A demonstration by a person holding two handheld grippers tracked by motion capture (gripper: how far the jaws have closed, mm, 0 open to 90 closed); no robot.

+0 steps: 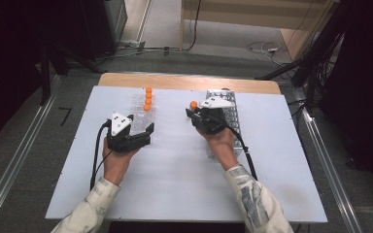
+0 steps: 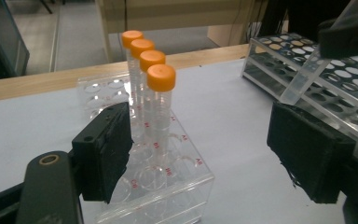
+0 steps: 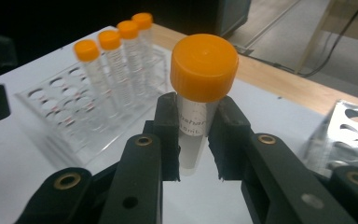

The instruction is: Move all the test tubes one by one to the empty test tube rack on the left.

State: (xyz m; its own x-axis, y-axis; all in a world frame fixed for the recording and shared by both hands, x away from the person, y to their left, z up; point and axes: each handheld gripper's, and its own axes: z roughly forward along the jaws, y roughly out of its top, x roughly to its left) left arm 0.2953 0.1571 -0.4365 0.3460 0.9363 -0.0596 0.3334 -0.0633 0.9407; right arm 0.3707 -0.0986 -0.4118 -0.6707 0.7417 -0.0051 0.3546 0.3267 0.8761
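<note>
From above, the right gripper [image 1: 197, 112] holds a tube [image 1: 194, 105] between two racks, cap up. The left gripper [image 1: 143, 131], jaws open, sits by the clear rack [image 2: 186, 158]. Up close, the right jaws clamp the tube [image 3: 196, 121] upright, its length vertical.

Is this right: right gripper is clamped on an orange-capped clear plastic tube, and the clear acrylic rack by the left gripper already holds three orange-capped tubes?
Not quite: the count is off. The left gripper view shows four orange-capped tubes standing in a row in the clear acrylic rack, not three. The rest holds: the right gripper is clamped on an orange-capped clear plastic tube, and the left gripper stands open by the rack.
</note>
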